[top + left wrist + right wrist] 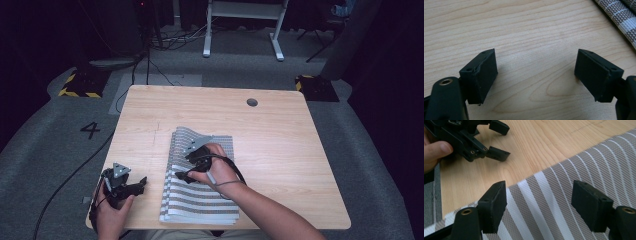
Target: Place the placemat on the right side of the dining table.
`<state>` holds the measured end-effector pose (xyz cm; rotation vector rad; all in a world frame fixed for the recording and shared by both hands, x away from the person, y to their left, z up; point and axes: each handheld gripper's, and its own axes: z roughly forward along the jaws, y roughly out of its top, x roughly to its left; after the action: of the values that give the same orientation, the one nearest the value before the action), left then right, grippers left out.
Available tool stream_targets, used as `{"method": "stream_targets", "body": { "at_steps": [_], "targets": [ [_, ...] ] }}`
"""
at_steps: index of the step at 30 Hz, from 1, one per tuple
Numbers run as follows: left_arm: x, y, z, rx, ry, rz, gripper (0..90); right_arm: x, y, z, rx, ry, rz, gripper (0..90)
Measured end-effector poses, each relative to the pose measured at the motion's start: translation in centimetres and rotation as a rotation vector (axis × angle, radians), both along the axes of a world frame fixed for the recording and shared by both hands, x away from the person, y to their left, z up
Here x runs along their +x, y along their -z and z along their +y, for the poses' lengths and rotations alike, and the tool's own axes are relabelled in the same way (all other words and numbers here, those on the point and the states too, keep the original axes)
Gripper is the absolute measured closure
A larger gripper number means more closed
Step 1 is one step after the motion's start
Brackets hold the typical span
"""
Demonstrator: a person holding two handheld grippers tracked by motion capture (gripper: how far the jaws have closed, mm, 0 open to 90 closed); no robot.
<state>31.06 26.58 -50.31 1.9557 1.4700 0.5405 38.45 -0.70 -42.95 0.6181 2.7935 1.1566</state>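
At the near left corner of the bench (280, 125), left tongs (142, 183) held low in the left hand (112, 210), jaws spread wide and released, nothing between them — only bare wood grain under the gap in the left gripper view. Just off to their right, a strip of woven fabric at the top right edge of that view, apart from the jaws.

Over the folded striped cloth (200, 200), right tongs (180, 176) gripped by the right hand (215, 170), likewise released: in the right gripper view, two black jaws parted wide (541, 206) above the grey cloth (584, 170) with its white stripes, not pinching any of it. Cannot tell whether the jaw tips touch the fabric or hover just over it. Beyond the cloth's edge in that same view, the left tongs (499, 141) on the wood with a thumb alongside, jaws open there too.

Cloth lying in the near middle of the bench — stacked in flat layers, near edge close to the bench's front rim, far end slightly raised and rippled beside the grey plate on the right tongs. Farther out, a round hole (252, 102) in the bench top near the far right. Beyond, grey carpet (50, 130) with a "4" marked on it, cables, and white desk legs (275, 40).
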Motion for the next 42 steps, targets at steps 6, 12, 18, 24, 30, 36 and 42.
{"method": "stream_targets", "body": {
  "at_steps": [6, 12, 18, 24, 30, 36, 42],
  "targets": [
    [0.0, 0.0, 0.0, 0.000, 0.001, 0.000, 18.6, -0.2, 1.2, 2.2, -0.025, -0.009, -0.025, 28.5],
    [0.0, 0.0, 0.0, 0.000, 0.001, 0.000, 18.6, -0.3, 1.9, 2.9, -0.031, 0.014, -0.020, 24.8],
    [0.0, 0.0, 0.0, 0.000, 0.001, 0.000, 18.6, -0.5, 2.8, 3.5, -0.054, 0.053, -0.004, 17.6],
    [0.0, 0.0, 0.0, 0.000, 0.001, 0.000, 18.6, -0.6, 3.9, 3.8, -0.077, 0.037, -0.001, 14.6],
    [0.0, 0.0, 0.0, 0.000, 0.001, 0.000, 18.5, -0.4, 4.6, 3.3, -0.063, 0.023, 0.010, 14.7],
    [0.0, 0.0, 0.0, 0.002, 0.003, 0.000, 18.5, 0.2, 5.5, 2.4, -0.058, 0.017, 0.036, 22.3],
    [0.0, 0.0, 0.0, 0.000, 0.001, 0.000, 18.5, 0.4, 5.3, 2.5, -0.091, 0.002, 0.028, 37.9]
  ]
}}
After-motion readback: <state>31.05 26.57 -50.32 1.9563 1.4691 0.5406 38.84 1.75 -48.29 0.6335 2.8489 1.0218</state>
